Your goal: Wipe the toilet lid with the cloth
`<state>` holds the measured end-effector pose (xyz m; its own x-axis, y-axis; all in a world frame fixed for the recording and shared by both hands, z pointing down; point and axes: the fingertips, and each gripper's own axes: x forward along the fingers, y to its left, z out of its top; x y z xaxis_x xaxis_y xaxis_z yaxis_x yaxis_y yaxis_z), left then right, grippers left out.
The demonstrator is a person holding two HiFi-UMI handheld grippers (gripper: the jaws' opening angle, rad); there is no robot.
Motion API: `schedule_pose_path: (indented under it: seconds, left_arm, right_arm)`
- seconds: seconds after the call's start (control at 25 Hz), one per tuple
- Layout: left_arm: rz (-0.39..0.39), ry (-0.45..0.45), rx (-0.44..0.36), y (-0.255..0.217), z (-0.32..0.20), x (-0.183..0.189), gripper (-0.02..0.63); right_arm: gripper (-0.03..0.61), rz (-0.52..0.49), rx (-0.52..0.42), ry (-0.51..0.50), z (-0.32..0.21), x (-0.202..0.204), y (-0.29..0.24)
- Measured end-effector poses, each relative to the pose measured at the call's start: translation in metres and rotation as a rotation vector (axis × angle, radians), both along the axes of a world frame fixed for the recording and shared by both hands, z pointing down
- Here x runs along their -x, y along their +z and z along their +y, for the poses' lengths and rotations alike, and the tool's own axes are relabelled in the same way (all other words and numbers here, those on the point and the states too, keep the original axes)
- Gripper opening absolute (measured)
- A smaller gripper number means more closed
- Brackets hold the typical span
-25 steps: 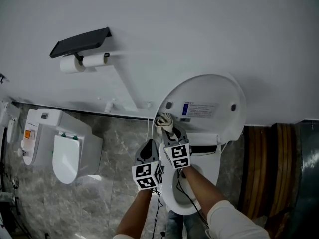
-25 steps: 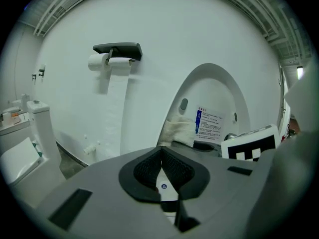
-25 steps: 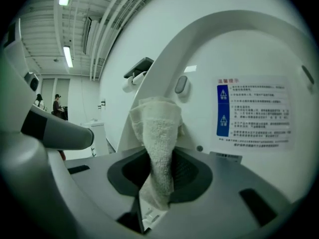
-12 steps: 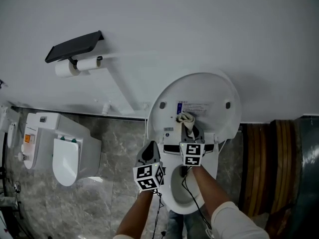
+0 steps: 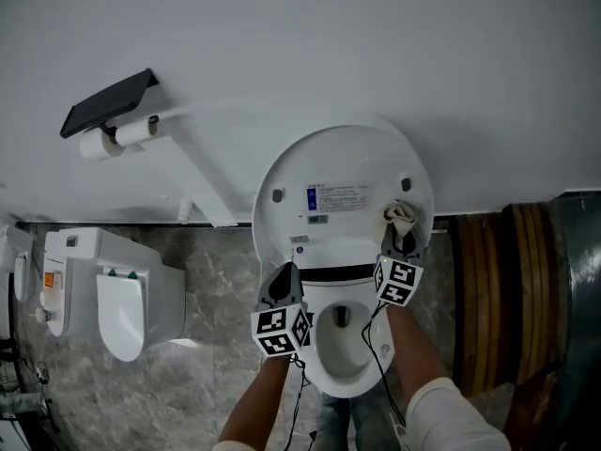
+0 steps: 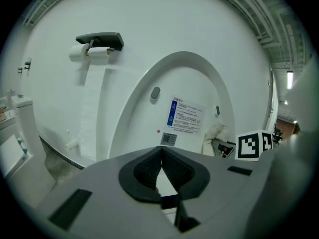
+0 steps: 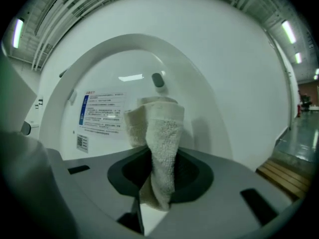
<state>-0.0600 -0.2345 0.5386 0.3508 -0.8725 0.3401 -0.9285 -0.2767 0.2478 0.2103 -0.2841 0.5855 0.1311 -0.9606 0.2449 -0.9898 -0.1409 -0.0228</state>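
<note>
The right gripper [image 5: 398, 240] pinched the cloth [image 5: 402, 215] between its jaws, up at the right edge of the raised toilet lid [image 5: 329, 167]. The left gripper [image 5: 285, 272] hung by the lid's lower edge, its jaws pressed together on nothing.

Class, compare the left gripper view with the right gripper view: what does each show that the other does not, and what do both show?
Left gripper view only: the toilet paper rolls under a dark shelf, and the left gripper, shut and empty. Right gripper view only: wooden slats at lower right, and a close look at the right gripper shut on the cloth. Both: the raised toilet lid, its printed label and the cloth.
</note>
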Motion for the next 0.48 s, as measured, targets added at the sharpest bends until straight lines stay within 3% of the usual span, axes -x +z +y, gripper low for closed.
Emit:
schedule_pose_path:
  seconds: [0.28,0.36,0.48]
  left_arm:
    - [-0.012,0.005,-0.007,-0.003,-0.002,0.001,0.014]
    - [-0.025,0.005,-0.015,-0.004,-0.003,0.007,0.014]
    - [-0.047,0.0,-0.016,-0.002,-0.001,0.019,0.014]
  right_arm:
    - [0.084,-0.027,-0.003,0.042,0.009,-0.011,-0.001]
    - [0.084,-0.042,-0.031,-0.016,0.015,0.011,-0.009]
    - [0.084,-0.056,-0.064,-0.195,0.023,0.076,-0.021]
